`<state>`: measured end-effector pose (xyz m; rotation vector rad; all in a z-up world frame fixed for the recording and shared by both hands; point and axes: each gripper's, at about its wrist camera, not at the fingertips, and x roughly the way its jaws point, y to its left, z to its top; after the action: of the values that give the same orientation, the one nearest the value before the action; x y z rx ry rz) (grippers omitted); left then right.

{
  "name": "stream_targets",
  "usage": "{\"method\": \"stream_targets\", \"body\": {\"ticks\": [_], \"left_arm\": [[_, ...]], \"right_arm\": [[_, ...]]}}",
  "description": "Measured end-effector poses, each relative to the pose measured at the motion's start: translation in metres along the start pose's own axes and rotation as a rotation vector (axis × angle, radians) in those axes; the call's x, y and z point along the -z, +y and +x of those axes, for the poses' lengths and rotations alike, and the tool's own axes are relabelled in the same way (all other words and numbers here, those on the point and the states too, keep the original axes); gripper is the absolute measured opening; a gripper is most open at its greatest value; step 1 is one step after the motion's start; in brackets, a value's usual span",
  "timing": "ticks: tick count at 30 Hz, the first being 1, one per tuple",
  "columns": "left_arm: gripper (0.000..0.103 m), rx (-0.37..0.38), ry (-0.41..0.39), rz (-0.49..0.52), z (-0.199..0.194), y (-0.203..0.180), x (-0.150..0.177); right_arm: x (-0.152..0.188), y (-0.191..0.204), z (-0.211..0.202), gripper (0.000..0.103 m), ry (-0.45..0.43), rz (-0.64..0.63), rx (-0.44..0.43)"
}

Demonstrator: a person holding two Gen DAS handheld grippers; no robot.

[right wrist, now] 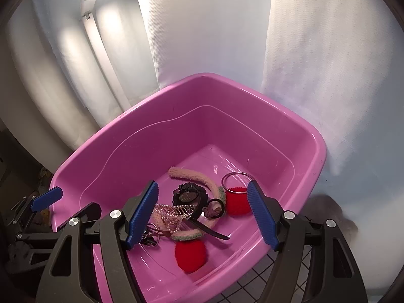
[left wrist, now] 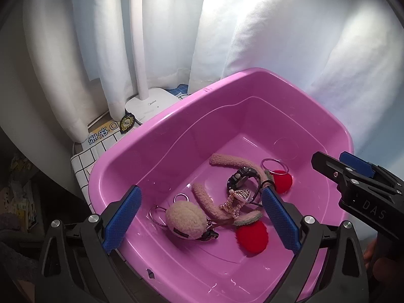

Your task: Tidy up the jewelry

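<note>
A pink plastic tub (left wrist: 161, 131) (right wrist: 131, 136) holds a jumble of accessories: a black watch (left wrist: 241, 178) (right wrist: 188, 194), a pearl hair clip (left wrist: 236, 200) (right wrist: 174, 214), a fuzzy beige headband with red pompoms (left wrist: 252, 236) (right wrist: 190, 256), a beige plush keychain (left wrist: 185, 219), and a silver bangle (left wrist: 274, 166) (right wrist: 237, 180). My left gripper (left wrist: 202, 221) is open and empty above the tub's near side. My right gripper (right wrist: 203, 213) is open and empty above the tub; it also shows in the left wrist view (left wrist: 353, 171).
White curtains (left wrist: 227, 38) hang behind the tub. A white lamp base (left wrist: 151, 106) and a small dark badge (left wrist: 127, 123) sit on a grid-patterned cloth (left wrist: 85, 156) at the back left. Cluttered items lie at far left.
</note>
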<state>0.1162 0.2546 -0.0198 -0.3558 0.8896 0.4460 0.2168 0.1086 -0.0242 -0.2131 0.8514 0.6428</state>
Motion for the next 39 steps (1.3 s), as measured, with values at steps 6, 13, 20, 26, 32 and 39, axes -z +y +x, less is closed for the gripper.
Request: {"method": "stream_targets", "body": {"ticks": [6,13,20,26,32,39], "left_arm": [[0.094,-0.028,0.001,0.008,-0.001,0.0,0.0],[0.094,-0.051,0.005,0.015,-0.001,0.002,0.001],[0.094,-0.053,0.006,0.016,-0.001,0.0,0.002],[0.094,-0.052,0.009,0.012,-0.003,0.001,0.001],[0.094,-0.053,0.011,0.013,-0.003,0.001,0.002],[0.094,-0.057,0.012,0.011,-0.003,0.002,0.002]], "right_arm": [[0.005,0.003,-0.003,0.07,0.0,-0.017,0.01],[0.006,0.008,-0.007,0.07,-0.01,-0.041,0.014],[0.007,0.009,-0.009,0.07,-0.015,-0.047,0.011],[0.007,0.009,-0.01,0.07,-0.018,-0.047,0.017],[0.007,0.009,-0.011,0.07,-0.019,-0.045,0.018],[0.008,0.008,-0.012,0.07,-0.025,-0.043,0.021]]}}
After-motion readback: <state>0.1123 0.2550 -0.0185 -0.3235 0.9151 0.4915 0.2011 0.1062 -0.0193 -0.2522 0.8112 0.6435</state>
